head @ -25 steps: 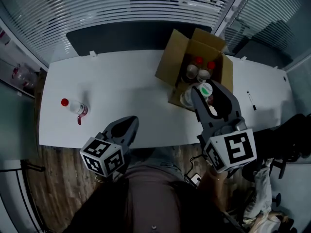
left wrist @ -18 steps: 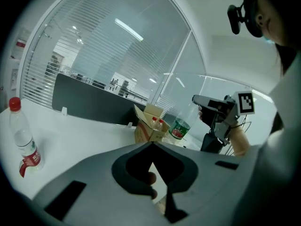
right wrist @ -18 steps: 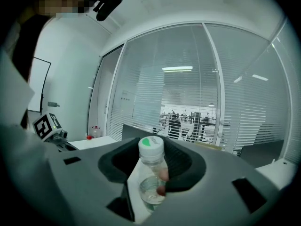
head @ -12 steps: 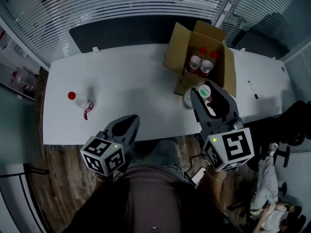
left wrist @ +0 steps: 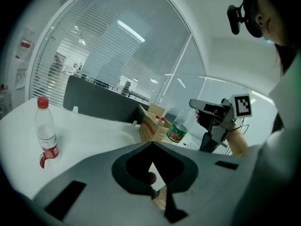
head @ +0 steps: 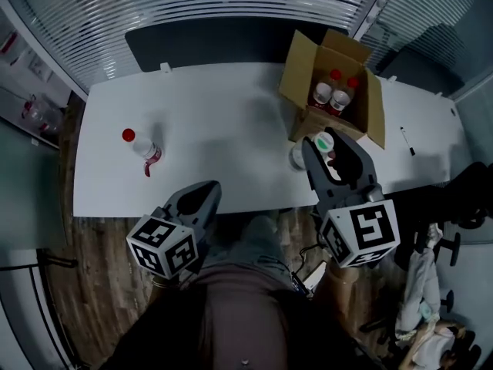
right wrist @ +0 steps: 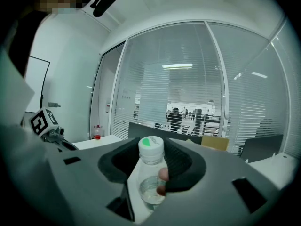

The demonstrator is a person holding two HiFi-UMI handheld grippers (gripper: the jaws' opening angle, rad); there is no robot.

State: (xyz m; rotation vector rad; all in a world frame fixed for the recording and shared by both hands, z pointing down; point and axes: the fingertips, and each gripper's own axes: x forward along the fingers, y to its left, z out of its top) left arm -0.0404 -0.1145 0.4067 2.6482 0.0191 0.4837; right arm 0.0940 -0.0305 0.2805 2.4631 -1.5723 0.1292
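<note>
One bottle (right wrist: 151,150) is carried upright, clamped in the right gripper (head: 327,146) jaws, box (head: 299,79) just beyond; left gripper (head: 206,191) jaws closed, empty; set-down needs bare counter (head: 223,129)

The left gripper (left wrist: 153,145) fills the lower field; its two grey jaws stand closed tip to tip, with nothing between them; only bare white table (left wrist: 94,135) shows through the dark opening behind the tips. A red-capped bottle (left wrist: 47,134) stands upright on the table at the left, well apart from the jaws. A cardboard box (left wrist: 146,131) sits open further along the table; small red-capped bottles (left wrist: 158,121) show inside it. Just right of the box, the right gripper (left wrist: 195,111) grips a green-labelled bottle (left wrist: 178,128) at its upper end, the bottle tilted; the marker cube (left wrist: 241,105) rides behind it. A glass wall with blinds forms the background.
</note>
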